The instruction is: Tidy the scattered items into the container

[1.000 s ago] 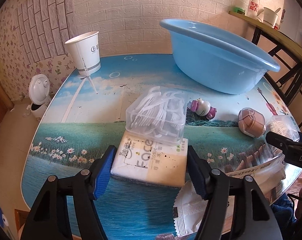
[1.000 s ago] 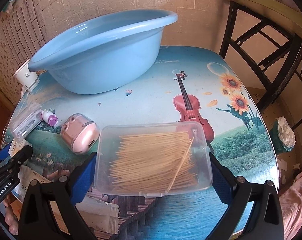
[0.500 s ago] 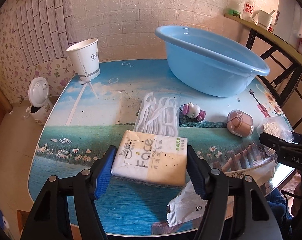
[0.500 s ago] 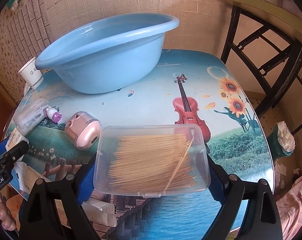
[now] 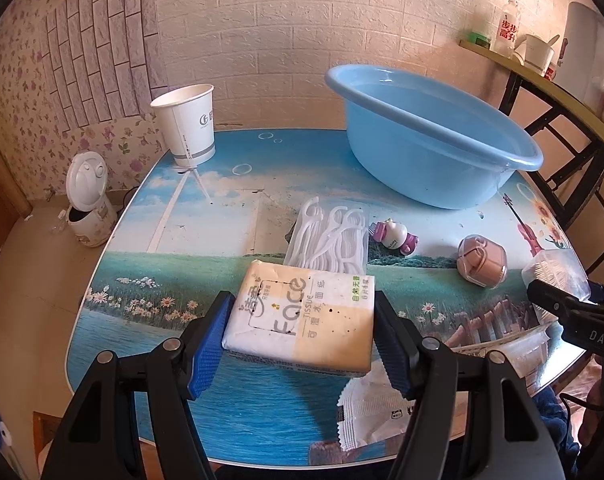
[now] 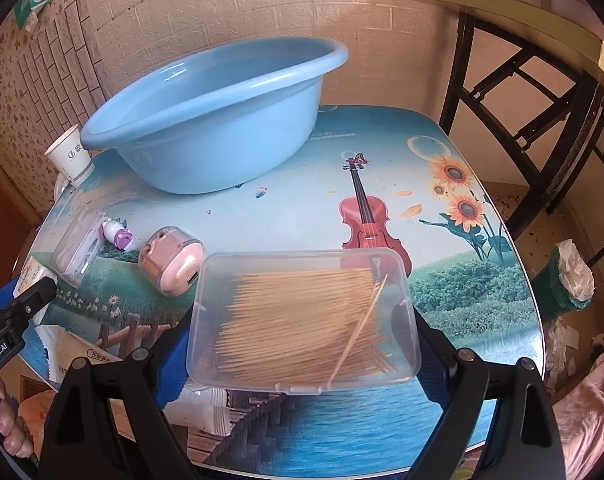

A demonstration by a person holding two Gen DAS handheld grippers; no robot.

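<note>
Tissue pack [image 5: 299,318] sits clamped in the left gripper [image 5: 302,336], low centre. Right gripper [image 6: 302,344] jaws, just closing, clamp the toothpick box [image 6: 302,320]. Basin [image 6: 205,120] stands upper left.

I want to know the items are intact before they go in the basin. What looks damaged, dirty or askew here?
The tissue pack in the left gripper has dark specks and a brownish stain on its wrapper. In the toothpick box held by the right gripper, one toothpick lies slanted across the rest. Nothing looks spilled.
</note>
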